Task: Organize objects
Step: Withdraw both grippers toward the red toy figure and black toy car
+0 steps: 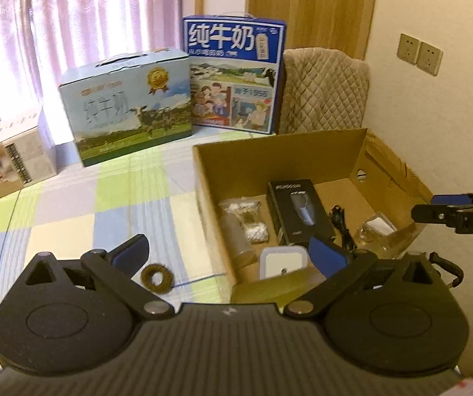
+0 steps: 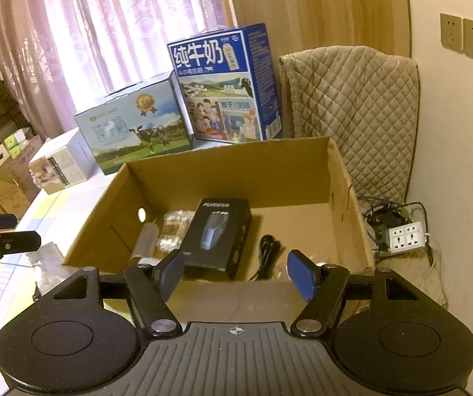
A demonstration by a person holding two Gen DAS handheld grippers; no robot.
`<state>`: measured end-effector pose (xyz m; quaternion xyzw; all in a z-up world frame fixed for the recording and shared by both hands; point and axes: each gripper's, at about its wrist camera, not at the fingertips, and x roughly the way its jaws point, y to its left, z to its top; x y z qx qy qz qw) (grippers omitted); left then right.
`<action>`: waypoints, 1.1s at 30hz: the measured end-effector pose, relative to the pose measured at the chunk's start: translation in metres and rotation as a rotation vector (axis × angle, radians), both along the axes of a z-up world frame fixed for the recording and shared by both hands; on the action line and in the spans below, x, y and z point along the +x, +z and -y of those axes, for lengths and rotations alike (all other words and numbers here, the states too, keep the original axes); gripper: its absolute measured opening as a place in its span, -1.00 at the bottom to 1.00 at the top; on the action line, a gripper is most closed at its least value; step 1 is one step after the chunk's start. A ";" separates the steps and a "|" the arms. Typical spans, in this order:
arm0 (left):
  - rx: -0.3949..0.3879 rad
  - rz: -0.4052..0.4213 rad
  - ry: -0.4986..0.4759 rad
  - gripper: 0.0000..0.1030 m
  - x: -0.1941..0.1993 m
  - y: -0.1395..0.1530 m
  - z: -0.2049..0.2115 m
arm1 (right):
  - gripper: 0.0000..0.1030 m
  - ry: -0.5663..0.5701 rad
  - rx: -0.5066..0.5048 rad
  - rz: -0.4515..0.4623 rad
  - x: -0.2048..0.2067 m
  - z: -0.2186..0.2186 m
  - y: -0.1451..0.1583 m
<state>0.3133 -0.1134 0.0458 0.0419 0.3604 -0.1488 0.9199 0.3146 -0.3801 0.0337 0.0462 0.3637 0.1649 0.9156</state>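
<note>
Left tool [image 1: 228, 254] nearest the lens, blue-padded jaws spread wide, nothing between them. Just beyond its left finger lies a small brown bristly ring [image 1: 156, 276] on the checked worktop [image 1: 71, 211], close to the near edge w/ clear cloth all round it, likely the next pick. It's the only loose item seen outside the box.

Right of it sits the open brown cardboard box [image 1: 210, 178], near wall low beside the ring, so a short lift-over should do. Inside, L to R: clear plastic bag w/ white bits [image 1: 253, 221], white square lidded container [image 1: 282, 260] at the near wall, black shaver carton [image 1: 297, 211], black coiled cable [image 1: 342, 224], crinkled clear packet [image 1: 378, 231]. Contents are grouped along the box's left and near sides; far right floor is bare, so there's room to drop more.

Right tool [image 2: 236, 275] is over the box's near wall, jaws also apart and empty. Milk cartons line the worktop's far edge, well clear.
</note>
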 end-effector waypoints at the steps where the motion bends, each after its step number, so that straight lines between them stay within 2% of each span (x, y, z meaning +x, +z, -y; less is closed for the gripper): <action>1: 0.005 -0.003 0.007 0.98 -0.003 -0.001 -0.003 | 0.29 0.000 0.001 -0.002 -0.003 -0.002 0.000; 19: 0.000 -0.070 0.053 0.98 -0.058 -0.016 -0.073 | 0.29 0.077 0.019 -0.054 -0.065 -0.069 -0.006; 33: -0.002 -0.136 0.081 0.98 -0.083 -0.033 -0.120 | 0.29 0.180 0.015 -0.132 -0.090 -0.140 -0.034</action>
